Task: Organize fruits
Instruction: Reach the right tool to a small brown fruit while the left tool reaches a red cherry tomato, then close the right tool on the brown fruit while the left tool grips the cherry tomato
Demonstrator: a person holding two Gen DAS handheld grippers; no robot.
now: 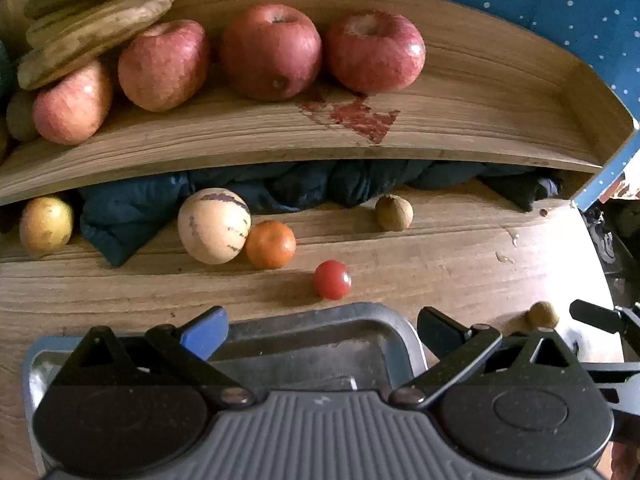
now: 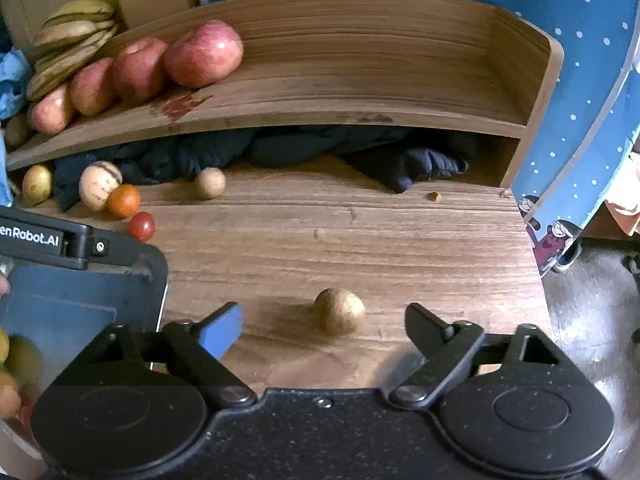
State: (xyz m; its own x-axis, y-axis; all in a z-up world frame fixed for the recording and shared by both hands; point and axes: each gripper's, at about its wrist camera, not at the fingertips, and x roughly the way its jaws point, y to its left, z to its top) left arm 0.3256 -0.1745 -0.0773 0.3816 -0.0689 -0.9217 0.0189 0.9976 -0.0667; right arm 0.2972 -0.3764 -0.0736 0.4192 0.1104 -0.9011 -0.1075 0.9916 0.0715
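A dark metal tray (image 1: 384,354) sat on the wooden table (image 2: 360,240), and the left gripper (image 1: 320,334) hung over it with its fingers spread wide to either side of the tray's far rim, pinching nothing. From the left wrist view the tray's near floor looked bare; the right wrist view showed a few yellow and orange fruits (image 2: 10,372) at its lower left corner (too blurred to name). The right gripper (image 2: 322,326) pointed down at the table with its fingers apart and a small brown round fruit (image 2: 339,310) lying between them, untouched by either pad. Loose on the table beside the tray lay a cherry tomato (image 1: 332,279), a small orange (image 1: 270,244), a pale striped melon-like fruit (image 1: 214,225), a yellowish fruit (image 1: 46,224) and another small brown fruit (image 1: 394,212). Behind them, the wooden shelf (image 1: 500,92) carried four red apples (image 1: 270,50) in a row and a bunch of bananas (image 1: 96,12) at its left end, with dark cloth (image 2: 320,148) stuffed underneath it.
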